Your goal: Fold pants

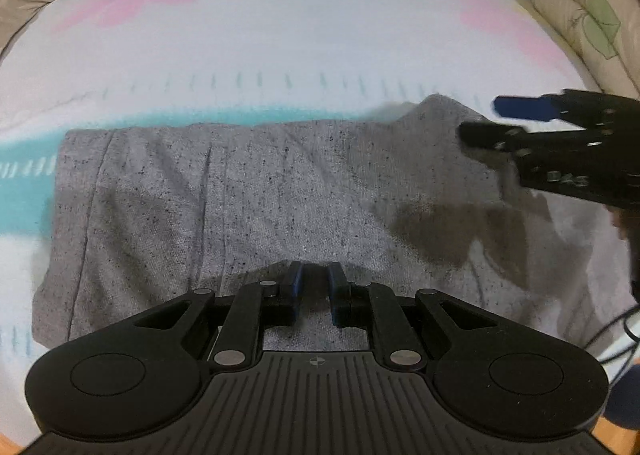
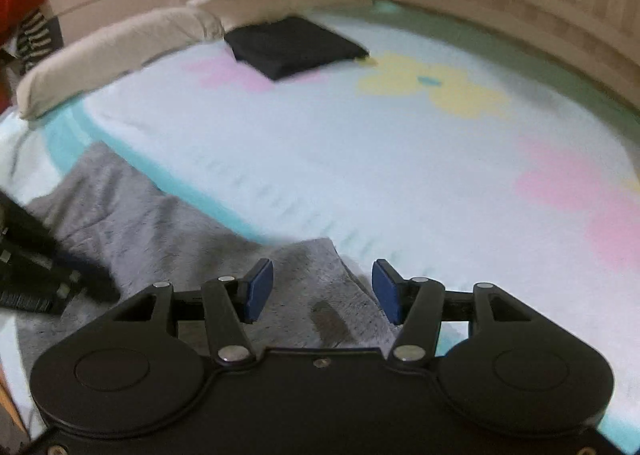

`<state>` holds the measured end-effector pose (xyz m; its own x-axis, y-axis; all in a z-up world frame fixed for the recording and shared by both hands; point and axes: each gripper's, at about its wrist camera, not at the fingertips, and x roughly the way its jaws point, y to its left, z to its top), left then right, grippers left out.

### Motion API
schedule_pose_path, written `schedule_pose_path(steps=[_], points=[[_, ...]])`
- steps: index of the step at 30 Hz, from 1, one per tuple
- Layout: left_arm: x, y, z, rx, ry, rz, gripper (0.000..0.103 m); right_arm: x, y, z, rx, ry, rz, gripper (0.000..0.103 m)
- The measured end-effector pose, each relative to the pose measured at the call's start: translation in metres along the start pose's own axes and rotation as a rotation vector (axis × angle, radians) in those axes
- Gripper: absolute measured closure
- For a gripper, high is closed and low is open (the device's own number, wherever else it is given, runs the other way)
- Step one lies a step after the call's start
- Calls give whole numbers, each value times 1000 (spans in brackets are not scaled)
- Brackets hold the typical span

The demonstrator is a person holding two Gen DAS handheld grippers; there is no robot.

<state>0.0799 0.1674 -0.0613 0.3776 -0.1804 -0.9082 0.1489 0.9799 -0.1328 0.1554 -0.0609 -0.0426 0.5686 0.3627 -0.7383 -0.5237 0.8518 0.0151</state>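
Lying folded across the bed [image 1: 320, 35], gray pants [image 1: 240, 183], with one corner poking up at two o'clock in the left view. Pinching the near edge of the fabric, left tongs [image 1: 316, 283], nearly pressed together. Hovering spread and empty over that corner, right tongs [image 2: 322, 291]. Risking a crooked fold if that raised corner drags or bunches.
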Motion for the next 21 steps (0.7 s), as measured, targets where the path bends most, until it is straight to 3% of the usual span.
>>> schedule_pose_path(steps=[3,5,6,7,11,14,17,19,21], points=[[-2,8,-2,-44,1,-18,90,15,-4,-1,-8,44,29,45],[-4,9,-4,-40,1,-13,90,18,-6,-4,-13,58,44,86],[-5,9,-5,-36,-1,-7,90,17,-6,-6,-18,72,44,95],[-4,8,-5,-34,-2,-3,90,15,-4,-8,-24,70,45,96],[-1,-2,-4,-25,-3,14,90,-7,11,-28,-78,77,148,96],[0,-7,-4,-21,-4,23,90,-6,24,-34,-164,82,121,92],[3,-14,-2,-18,-6,24,90,4,15,-24,-75,68,112,80],[3,-15,-2,-20,-6,22,90,11,5,-15,-3,58,129,60],[4,-15,-2,-18,-6,22,90,15,-2,-9,30,58,137,55]])
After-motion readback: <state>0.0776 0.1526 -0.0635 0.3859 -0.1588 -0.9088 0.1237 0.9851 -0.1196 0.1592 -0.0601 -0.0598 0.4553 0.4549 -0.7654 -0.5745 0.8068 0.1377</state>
